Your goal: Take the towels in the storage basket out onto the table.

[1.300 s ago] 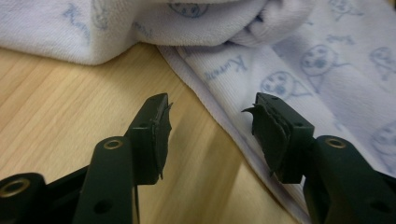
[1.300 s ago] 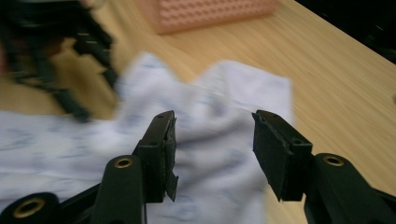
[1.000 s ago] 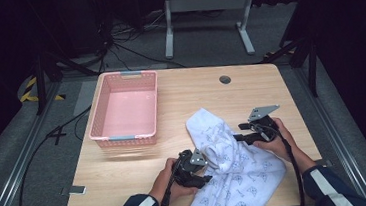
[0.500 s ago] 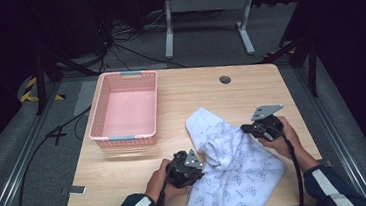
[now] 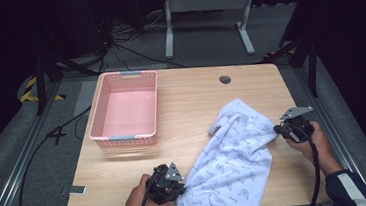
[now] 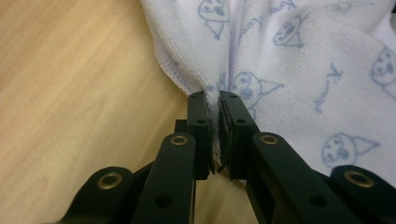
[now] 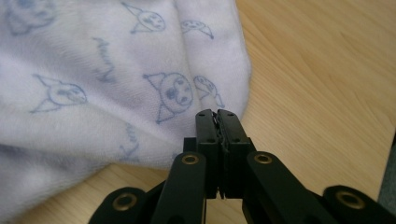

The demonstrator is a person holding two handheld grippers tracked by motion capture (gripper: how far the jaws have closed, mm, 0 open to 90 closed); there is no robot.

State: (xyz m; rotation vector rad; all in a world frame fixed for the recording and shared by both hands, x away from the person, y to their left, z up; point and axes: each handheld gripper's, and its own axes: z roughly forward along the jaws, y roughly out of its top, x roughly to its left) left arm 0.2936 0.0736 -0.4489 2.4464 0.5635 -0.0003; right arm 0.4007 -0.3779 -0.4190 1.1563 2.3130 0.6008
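Looking at the whole wooden bench (image 5: 186, 107) first, the pink plastic basket (image 5: 126, 110) sits on the far left part of it with nothing in it, well apart from the action. The white towel with little blue cartoon prints (image 5: 231, 164) lies rumpled on the near right part, its long axis running on a diagonal from the near edge of the bench, where it hangs a bit over, up and away toward the right. That diagonal is what matters here imo: each hand has one end of it. The left gripper (image 5: 178, 182) is at the towel's near left edge, and in the left gripper view its jaws are pinched on a thin fold of hem (image 6: 212, 121), cloth fanning up and to the right from there. The right gripper (image 5: 277, 130) is at the far right edge, jaws clamped tight on just a sliver of the towel's edge (image 7: 217, 122), with the bulk of the cloth off to the left of them. So the towel lies between the two grips, slack and bunched in the middle. My guess is the next move is pulling the hands apart along that diagonal to flatten it. The right pinch looks skimpy, so it could slip.
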